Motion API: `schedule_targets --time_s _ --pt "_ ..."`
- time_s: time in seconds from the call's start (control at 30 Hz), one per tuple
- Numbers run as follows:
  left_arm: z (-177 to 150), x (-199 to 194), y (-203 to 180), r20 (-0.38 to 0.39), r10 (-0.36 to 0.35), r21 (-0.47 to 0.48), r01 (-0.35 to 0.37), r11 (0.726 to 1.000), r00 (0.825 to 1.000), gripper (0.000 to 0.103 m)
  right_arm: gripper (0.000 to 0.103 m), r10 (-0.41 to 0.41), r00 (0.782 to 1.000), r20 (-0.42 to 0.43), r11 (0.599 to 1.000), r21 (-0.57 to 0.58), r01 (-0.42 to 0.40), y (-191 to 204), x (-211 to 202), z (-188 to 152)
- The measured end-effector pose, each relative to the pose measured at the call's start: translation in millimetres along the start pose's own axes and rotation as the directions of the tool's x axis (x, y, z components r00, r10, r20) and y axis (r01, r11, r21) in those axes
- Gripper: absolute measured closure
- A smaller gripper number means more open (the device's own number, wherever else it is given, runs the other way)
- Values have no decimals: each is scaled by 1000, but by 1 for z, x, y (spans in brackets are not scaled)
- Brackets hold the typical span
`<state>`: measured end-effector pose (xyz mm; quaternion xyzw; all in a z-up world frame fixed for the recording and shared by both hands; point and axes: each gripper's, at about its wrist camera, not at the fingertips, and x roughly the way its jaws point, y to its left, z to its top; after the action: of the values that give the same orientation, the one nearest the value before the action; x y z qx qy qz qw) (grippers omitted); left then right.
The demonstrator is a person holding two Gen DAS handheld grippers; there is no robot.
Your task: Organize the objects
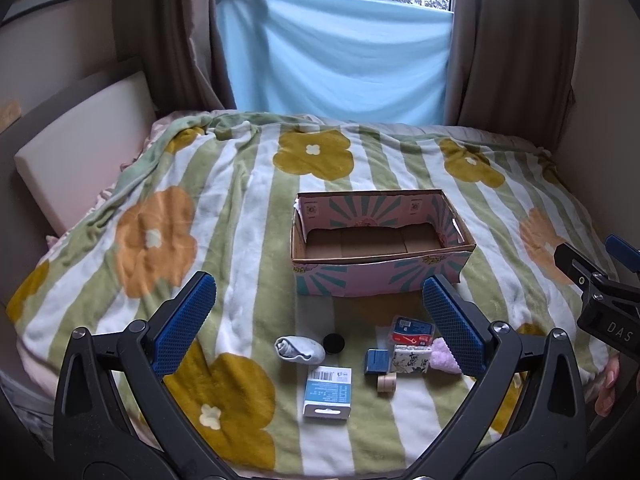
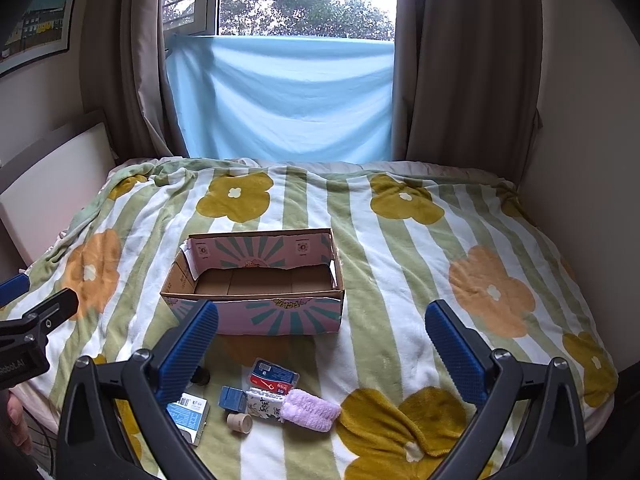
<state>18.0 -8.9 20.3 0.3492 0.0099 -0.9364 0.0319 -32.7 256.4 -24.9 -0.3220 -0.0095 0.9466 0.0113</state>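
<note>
An open, empty cardboard box [image 1: 384, 276] [image 2: 260, 316] stands on the flowered blanket. In front of it lie small items: a rolled white sock [image 1: 299, 349], a black round lid [image 1: 333, 343], a blue-white carton [image 1: 328, 392] [image 2: 188, 414], a small blue box [image 1: 377, 361] [image 2: 232, 397], a red-blue pack [image 1: 414, 330] [image 2: 274, 377], a patterned tissue pack [image 1: 412, 358] [image 2: 264, 404], a tan tape roll [image 1: 386, 381] [image 2: 239, 422] and a pink fluffy roll [image 2: 310, 410] [image 1: 446, 358]. My left gripper [image 1: 320, 316] and right gripper [image 2: 322, 352] hover above them, both open and empty.
The bed fills the view, with a padded headboard [image 1: 80, 152] on the left, curtains and a blue sheet [image 1: 340, 60] over the window behind, and a wall on the right. The right gripper's body [image 1: 600, 300] shows at the right edge of the left view.
</note>
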Motion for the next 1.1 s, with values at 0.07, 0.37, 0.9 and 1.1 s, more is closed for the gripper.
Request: schedule_targets --time_s 0.07,0.37,0.9,1.1 --pt "0 0 0 1 0 -2 0 1000 1000 0 1 1 1000 0 1000 2 -1 1 -1 1" --pt "1 -1 0 2 20 -10 -20 1000 1000 0 1 0 1000 0 1000 5 0 1 -2 1" --pt "12 -14 5 54 7 7 -7 1000 999 0 1 18 1000 3 1000 22 -18 -3 -4 5" --pt "11 -8 11 56 28 30 -30 999 998 0 1 36 999 -11 999 33 -36 -9 1 3"
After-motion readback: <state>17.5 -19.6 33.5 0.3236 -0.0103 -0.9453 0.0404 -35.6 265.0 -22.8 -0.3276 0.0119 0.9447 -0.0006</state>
